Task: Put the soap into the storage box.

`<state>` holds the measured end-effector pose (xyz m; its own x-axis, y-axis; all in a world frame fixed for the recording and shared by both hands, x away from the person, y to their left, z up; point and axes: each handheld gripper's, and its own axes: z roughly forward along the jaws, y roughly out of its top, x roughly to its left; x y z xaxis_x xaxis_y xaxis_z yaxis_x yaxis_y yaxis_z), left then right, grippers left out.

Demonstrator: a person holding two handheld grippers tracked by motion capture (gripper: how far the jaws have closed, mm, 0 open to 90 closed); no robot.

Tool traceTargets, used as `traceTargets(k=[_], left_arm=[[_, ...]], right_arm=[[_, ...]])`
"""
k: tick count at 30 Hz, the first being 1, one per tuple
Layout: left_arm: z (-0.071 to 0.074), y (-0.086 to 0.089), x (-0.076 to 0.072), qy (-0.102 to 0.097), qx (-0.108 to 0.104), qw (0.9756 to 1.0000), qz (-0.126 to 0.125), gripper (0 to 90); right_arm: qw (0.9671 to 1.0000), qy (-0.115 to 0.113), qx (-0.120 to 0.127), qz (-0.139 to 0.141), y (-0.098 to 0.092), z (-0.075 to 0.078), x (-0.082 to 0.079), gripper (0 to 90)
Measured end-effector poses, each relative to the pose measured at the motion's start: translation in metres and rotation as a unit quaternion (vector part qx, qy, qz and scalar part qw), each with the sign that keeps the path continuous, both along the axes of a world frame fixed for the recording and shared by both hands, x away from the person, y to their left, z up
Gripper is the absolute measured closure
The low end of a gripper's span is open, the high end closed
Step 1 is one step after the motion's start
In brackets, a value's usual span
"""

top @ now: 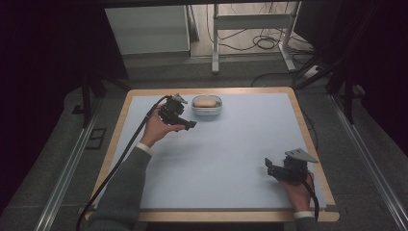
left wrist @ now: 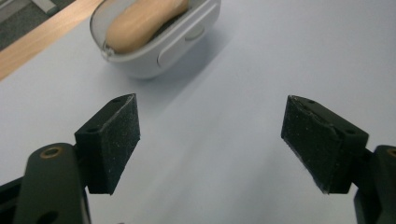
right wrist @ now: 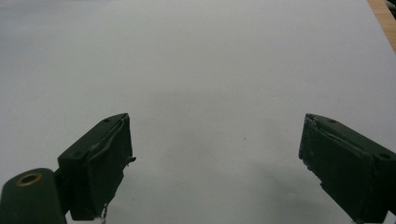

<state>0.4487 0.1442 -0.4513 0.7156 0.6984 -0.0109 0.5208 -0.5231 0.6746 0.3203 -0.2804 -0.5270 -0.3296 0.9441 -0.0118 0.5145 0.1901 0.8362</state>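
Note:
A small white oval dish [top: 207,111] stands near the far edge of the table with a tan bread-like roll [top: 206,102] lying in it. In the left gripper view the dish [left wrist: 173,49] and its roll [left wrist: 140,23] sit at the upper left. My left gripper [top: 188,124] hovers just left of and a little nearer than the dish, open, its jaws wide apart with nothing between them [left wrist: 210,144]. My right gripper [top: 268,166] rests at the near right of the table, open and empty [right wrist: 215,163], facing bare mat.
A pale blue mat [top: 231,149] covers the wooden table [top: 308,125]. A black cable [top: 122,159] trails from the left gripper over the table's left edge. Beyond the table are a white frame's legs [top: 215,43] and loose floor cables [top: 264,43].

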Motion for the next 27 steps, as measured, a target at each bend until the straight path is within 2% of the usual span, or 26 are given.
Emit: traceTargets(k=[7,10,19,22,26,27], left_arm=[[-0.017,0.03,-0.034,-0.002,-0.033,0.9991,0.026,19.9],[-0.027,0.042,-0.05,0.005,-0.043,0.9984,0.037,20.1],[-0.054,0.074,-0.095,0.015,-0.049,0.9964,0.067,20.1],[-0.06,0.079,-0.105,0.016,-0.039,0.9962,0.076,20.1],[-0.067,0.085,-0.115,0.019,-0.051,0.9951,0.083,20.1],[-0.069,0.086,-0.116,0.022,-0.048,0.9951,0.083,20.1]], right_arm=[[1.0,0.0,0.0,0.0,0.0,0.0,0.0,9.4],[1.0,0.0,0.001,0.0,0.0,0.0,0.0,9.4],[1.0,0.0,-0.001,-0.001,0.0,0.0,0.0,9.4],[1.0,0.0,-0.001,-0.002,0.0,0.0,0.0,9.4],[1.0,0.0,-0.001,-0.003,0.0,0.0,0.0,9.4],[1.0,0.0,-0.001,-0.003,0.0,0.0,0.0,9.4]])
